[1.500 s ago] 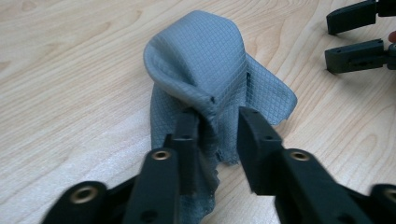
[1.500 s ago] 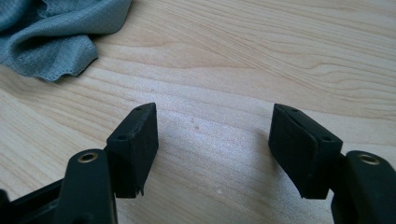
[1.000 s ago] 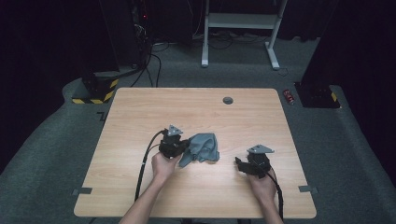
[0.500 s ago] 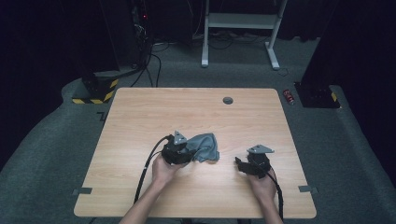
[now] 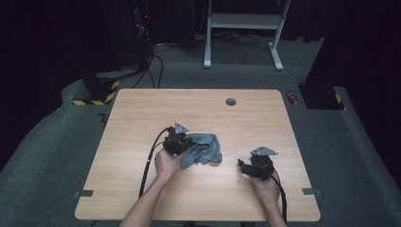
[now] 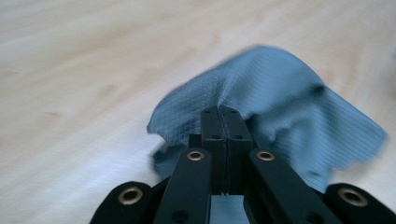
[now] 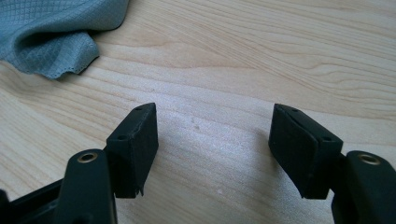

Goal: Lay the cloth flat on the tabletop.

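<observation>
Near the middle of the high view, the left claw [image 5: 182, 140] is pinching a fold of the grey-blue cloth [image 5: 204, 148] lying on the bench [image 5: 142, 118]. The right claw [image 5: 245, 167], lower right, is gaping wide; it should be taking the cloth's free edge next, low and level.

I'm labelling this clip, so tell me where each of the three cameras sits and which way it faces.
High view: above the person's side, facing forward and down on the table; forearms, left claw, right claw.
Left gripper view: rides that claw, facing along jaws shut on the grey cloth.
Right gripper view: rides that claw, facing down along open jaws at bare wood.
Shared: all three show the cloth.
</observation>
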### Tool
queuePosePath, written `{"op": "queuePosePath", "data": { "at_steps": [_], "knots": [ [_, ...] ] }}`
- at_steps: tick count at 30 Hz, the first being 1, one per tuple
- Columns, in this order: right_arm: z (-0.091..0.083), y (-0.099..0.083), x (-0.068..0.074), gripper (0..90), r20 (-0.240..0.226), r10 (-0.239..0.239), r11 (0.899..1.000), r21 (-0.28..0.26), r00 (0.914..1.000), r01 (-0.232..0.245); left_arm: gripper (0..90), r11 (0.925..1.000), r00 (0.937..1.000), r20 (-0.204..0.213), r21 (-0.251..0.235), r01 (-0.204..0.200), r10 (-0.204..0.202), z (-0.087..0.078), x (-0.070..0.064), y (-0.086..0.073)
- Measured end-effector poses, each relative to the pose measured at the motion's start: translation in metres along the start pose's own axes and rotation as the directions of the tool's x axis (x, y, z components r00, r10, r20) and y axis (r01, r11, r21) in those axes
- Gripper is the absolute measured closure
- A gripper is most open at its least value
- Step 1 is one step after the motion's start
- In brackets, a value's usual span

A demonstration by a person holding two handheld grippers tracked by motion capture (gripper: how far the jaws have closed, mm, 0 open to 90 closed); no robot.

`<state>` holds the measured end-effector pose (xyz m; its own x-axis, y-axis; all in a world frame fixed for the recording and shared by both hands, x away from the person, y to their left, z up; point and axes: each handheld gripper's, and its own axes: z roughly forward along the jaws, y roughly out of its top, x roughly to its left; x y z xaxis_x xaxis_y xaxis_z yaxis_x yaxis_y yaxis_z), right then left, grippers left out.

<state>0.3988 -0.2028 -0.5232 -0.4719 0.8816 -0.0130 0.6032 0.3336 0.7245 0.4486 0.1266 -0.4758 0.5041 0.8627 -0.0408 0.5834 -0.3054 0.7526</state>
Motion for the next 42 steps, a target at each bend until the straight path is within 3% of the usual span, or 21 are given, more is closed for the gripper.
{"op": "queuePosePath", "data": {
  "at_steps": [3, 6, 11, 12, 14, 17, 20, 21, 24, 26, 29, 31, 32, 33, 37, 39, 42],
  "knots": [
    [0.0, 0.0, 0.0, 32.7, 0.0, 0.0, 1.0, 0.0, 1.0, 0.0, 89.3, 0.9983, 0.9982, -0.042, 0.037, 0.044, -0.043, 0.01, 0.016, -0.002],
    [0.0, 0.0, 0.0, 32.7, 0.0, 0.0, 1.0, 0.0, 1.0, 0.0, 86.4, 0.9963, 0.9975, -0.053, 0.07, 0.05, -0.046, 0.019, 0.022, -0.005],
    [0.0, 0.0, 0.0, 32.7, 0.0, -0.001, 1.0, 0.0, 1.0, 0.001, 60.6, 0.9991, 0.9985, -0.047, 0.031, 0.03, -0.029, 0.006, 0.01, -0.013],
    [0.0, 0.0, 0.0, 32.7, 0.0, -0.001, 1.0, 0.0, 1.0, 0.001, 58.3, 0.9991, 0.9985, -0.047, 0.031, 0.03, -0.029, 0.006, 0.01, -0.013],
    [0.0, 0.0, 0.0, 32.8, 0.0, 0.0, 1.0, 0.001, 1.0, 0.0, 54.8, 0.9998, 0.9998, -0.017, 0.016, -0.015, 0.015, -0.007, -0.006, -0.027],
    [0.0, 0.0, 0.0, 36.2, -0.003, -0.004, 1.0, -0.003, 1.0, 0.004, 51.7, 0.9975, 0.9979, -0.021, 0.036, -0.06, 0.061, -0.014, -0.017, -0.044],
    [0.0, 0.0, 0.0, 39.8, 0.001, -0.003, 1.0, -0.008, 1.0, 0.003, 49.3, 0.9977, 0.9985, -0.025, 0.049, -0.048, 0.049, -0.015, -0.019, -0.055],
    [0.0, 0.0, 0.002, 43.3, 0.012, 0.003, 1.0, -0.011, 0.9999, -0.003, 48.9, 0.9979, 0.9993, -0.031, 0.061, -0.019, 0.021, -0.015, -0.017, -0.063],
    [0.0, 0.001, 0.005, 49.8, 0.009, -0.003, 1.0, -0.017, 1.0, 0.003, 47.2, 0.9979, 0.9992, -0.04, 0.064, -0.001, 0.003, -0.014, -0.015, -0.069],
    [0.0, 0.001, 0.008, 55.9, 0.004, -0.01, 1.0, -0.02, 0.9999, 0.01, 45.4, 0.9985, 0.9986, -0.052, 0.054, 0.01, -0.007, -0.014, -0.012, -0.071],
    [0.0, 0.007, 0.014, 59.8, -0.04, -0.041, 0.999, 0.0, 0.9983, 0.041, 43.5, 0.9999, 0.998, -0.062, 0.014, 0.007, -0.006, -0.014, -0.012, -0.076],
    [-0.003, 0.012, 0.023, 61.2, -0.106, -0.067, 0.997, -0.039, 0.992, 0.063, 40.6, 0.9999, 0.9974, -0.071, -0.009, 0.011, -0.011, -0.013, -0.011, -0.079],
    [-0.003, 0.012, 0.023, 61.2, -0.106, -0.067, 0.997, -0.039, 0.992, 0.063, 39.7, 0.9999, 0.9974, -0.071, -0.009, 0.011, -0.011, -0.013, -0.011, -0.079],
    [-0.006, 0.022, 0.037, 61.2, -0.153, -0.126, 0.991, -0.072, 0.9802, 0.116, 39.3, 0.9999, 0.9972, -0.074, -0.011, 0.013, -0.013, -0.013, -0.011, -0.079],
    [0.002, 0.044, 0.067, 60.9, -0.225, -0.223, 0.974, -0.086, 0.9485, 0.209, 37.3, 0.9998, 0.997, -0.075, -0.009, 0.015, -0.016, -0.011, -0.01, -0.078],
    [0.011, 0.052, 0.08, 60.5, -0.256, -0.249, 0.968, -0.083, 0.9341, 0.235, 36.8, 0.9998, 0.997, -0.075, -0.01, 0.016, -0.017, -0.011, -0.01, -0.078],
    [0.021, 0.063, 0.096, 58.8, -0.283, -0.273, 0.962, -0.078, 0.9195, 0.262, 36.5, 0.9998, 0.9969, -0.076, -0.01, 0.016, -0.017, -0.011, -0.01, -0.078]
  ]
}}
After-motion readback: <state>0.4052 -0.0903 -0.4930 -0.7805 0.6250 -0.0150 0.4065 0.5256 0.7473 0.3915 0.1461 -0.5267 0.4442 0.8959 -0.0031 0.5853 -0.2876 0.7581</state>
